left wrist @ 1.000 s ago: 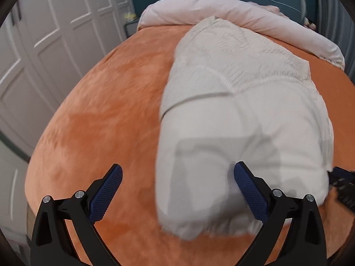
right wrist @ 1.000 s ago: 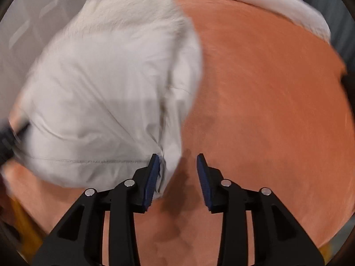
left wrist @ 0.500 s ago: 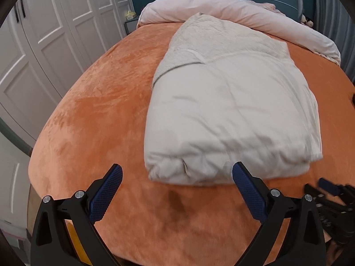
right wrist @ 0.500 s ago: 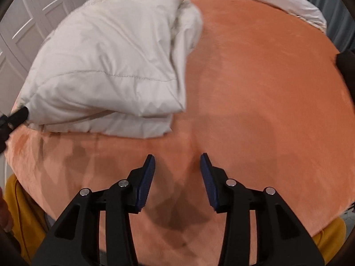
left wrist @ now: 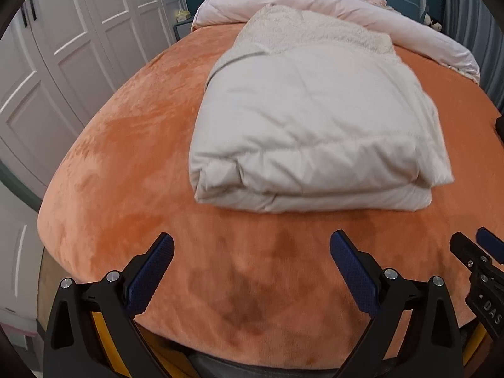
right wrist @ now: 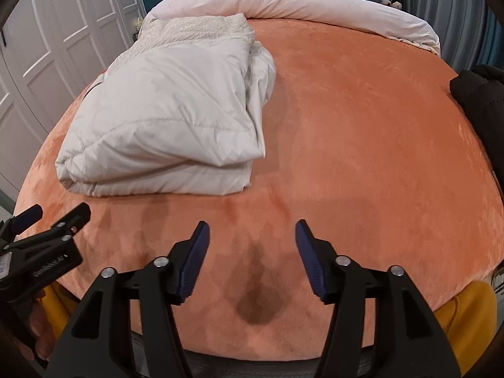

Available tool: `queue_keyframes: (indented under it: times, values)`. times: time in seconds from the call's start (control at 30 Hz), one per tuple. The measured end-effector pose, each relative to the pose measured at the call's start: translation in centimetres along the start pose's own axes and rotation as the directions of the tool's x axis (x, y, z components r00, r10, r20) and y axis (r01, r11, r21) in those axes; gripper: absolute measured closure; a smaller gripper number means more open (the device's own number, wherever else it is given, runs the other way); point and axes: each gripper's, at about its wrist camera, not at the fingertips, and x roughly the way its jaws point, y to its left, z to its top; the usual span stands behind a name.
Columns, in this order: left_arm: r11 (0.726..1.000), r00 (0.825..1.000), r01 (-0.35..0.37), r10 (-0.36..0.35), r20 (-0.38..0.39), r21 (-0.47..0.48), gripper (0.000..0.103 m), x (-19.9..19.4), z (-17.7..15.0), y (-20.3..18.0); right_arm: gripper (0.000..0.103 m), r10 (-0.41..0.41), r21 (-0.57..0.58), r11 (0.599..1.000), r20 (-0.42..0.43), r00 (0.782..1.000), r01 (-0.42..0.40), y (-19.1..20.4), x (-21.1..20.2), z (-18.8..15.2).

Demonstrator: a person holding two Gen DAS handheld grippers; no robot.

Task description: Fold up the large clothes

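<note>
The left gripper (left wrist: 252, 261) fills the bottom of the left wrist view with its blue-padded fingers (left wrist: 151, 271) spread wide, holding nothing and hovering over the bare orange bed cover (left wrist: 126, 157). The right gripper (right wrist: 250, 252) sits at the bottom of the right wrist view, its jaws parted somewhat less, also empty and touching no cloth. Each tool shows in the other's view: the right one at the lower right edge, the left one at the lower left edge.

The folded white padded garment (left wrist: 312, 138) lies on the cover in the middle of the left view and in the upper left of the right view (right wrist: 170, 126), well apart from both tools. A rolled pale duvet (right wrist: 315, 9) stretches across the top, touching the garment's far end. White wardrobe doors (left wrist: 63, 47) fill the upper left.
</note>
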Motion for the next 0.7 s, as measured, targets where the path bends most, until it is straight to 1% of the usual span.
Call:
queue_keyframes:
  times: [0.17, 0.37, 0.53, 0.6, 0.7]
  values:
    - [1.0, 1.0, -0.025, 0.025, -0.004, 0.016, 0.006, 0.7, -1.5, -0.8, 0.044, -0.014, -0.028, 1.0, -0.019, 1.0, 0.014, 0.9, 0.3, -1.5]
    - [1.0, 0.999, -0.018, 0.018, -0.044, 0.004, 0.006, 2.4, -3.4, -1.6, 0.042, -0.037, -0.055, 0.998, -0.039, 0.999, 0.034, 1.9, 1.6, -3.0]
    - [1.0, 0.999, -0.024, 0.024, -0.025, 0.014, 0.006, 2.9, -4.3, -1.9, 0.041, -0.047, -0.067, 0.997, -0.058, 0.997, 0.043, 2.3, 2.3, -4.1]
    - [1.0, 1.0, -0.02, 0.02, -0.016, 0.007, 0.006, 2.9, -4.4, -1.9, 0.036, -0.054, -0.078, 0.996, -0.046, 0.998, 0.05, 2.5, 2.4, -4.2]
    - [1.0, 1.0, -0.018, 0.018, -0.005, -0.004, 0.005, 3.0, -4.7, -2.0, 0.035, -0.061, -0.091, 0.994, -0.035, 0.998, 0.058, 2.9, 2.5, -4.4]
